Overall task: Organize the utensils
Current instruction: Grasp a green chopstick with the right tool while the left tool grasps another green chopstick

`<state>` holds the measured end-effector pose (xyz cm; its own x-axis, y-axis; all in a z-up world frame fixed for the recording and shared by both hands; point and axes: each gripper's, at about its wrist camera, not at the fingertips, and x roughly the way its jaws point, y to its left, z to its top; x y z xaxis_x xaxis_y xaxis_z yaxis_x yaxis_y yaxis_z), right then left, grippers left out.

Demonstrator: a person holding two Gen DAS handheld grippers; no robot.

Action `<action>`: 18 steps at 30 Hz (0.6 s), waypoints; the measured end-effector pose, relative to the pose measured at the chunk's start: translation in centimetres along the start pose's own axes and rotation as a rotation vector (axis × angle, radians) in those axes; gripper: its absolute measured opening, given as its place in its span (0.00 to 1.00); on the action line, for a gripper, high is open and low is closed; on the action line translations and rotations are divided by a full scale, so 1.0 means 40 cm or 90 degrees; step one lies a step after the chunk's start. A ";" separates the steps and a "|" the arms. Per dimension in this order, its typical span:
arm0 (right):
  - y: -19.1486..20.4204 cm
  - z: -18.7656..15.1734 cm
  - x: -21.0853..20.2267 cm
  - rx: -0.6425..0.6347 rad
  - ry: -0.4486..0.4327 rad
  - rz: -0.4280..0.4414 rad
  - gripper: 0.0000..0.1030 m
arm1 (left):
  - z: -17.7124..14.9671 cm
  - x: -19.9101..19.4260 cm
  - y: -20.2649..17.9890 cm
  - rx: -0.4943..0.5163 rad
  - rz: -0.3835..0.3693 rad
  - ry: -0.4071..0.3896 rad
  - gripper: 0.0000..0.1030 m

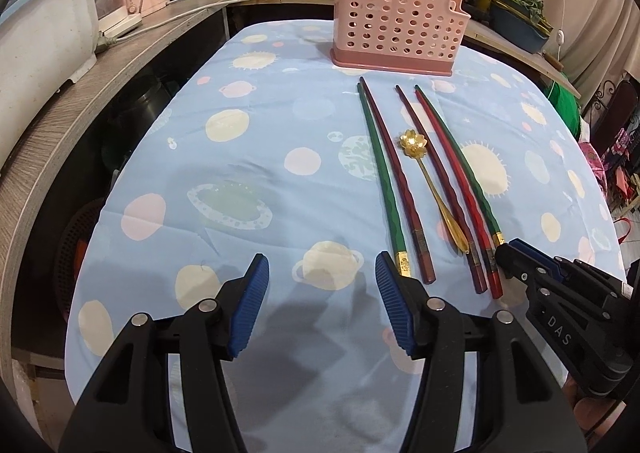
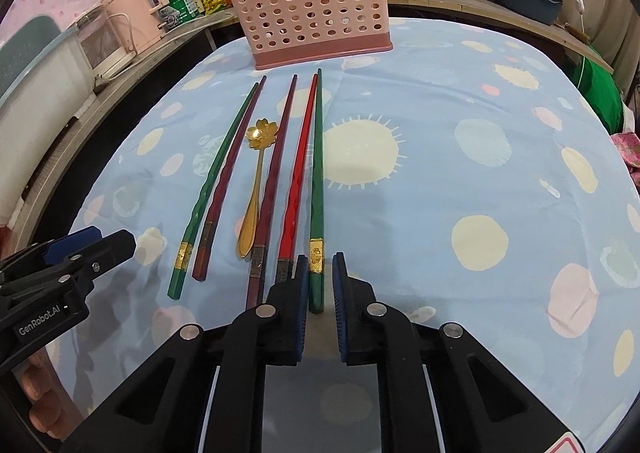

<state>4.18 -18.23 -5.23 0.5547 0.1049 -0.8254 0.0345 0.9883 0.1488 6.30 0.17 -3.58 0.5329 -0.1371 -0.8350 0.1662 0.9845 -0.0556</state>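
Observation:
Several chopsticks lie side by side on the blue patterned tablecloth (image 1: 280, 133): a green one (image 1: 382, 181) and a dark red one (image 1: 394, 181) on the left, then a gold flower-bowl spoon (image 1: 430, 177), a dark red chopstick (image 1: 440, 181), a bright red one (image 2: 296, 177) and a green one (image 2: 317, 181). A pink perforated utensil holder (image 1: 396, 29) stands beyond them. My left gripper (image 1: 322, 273) is open, left of the chopstick ends. My right gripper (image 2: 320, 273) is narrowly open, its pads on either side of the rightmost green chopstick's handle end without closing on it.
A wooden counter (image 1: 80, 101) curves around the table's left and back, with a white appliance, pink kettle, jars, a tomato and pots. A green planter (image 2: 524, 1) sits at the back right. The cloth's right half (image 2: 480, 173) holds nothing.

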 end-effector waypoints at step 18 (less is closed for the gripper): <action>-0.011 -0.005 -0.003 0.004 -0.001 0.005 0.07 | -0.015 0.027 -0.056 0.020 -0.035 0.020 0.57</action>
<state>3.93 -18.66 -5.28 0.5558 0.1124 -0.8237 0.0358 0.9867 0.1588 6.00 -2.11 -4.66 0.4959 -0.1872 -0.8479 0.2210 0.9715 -0.0852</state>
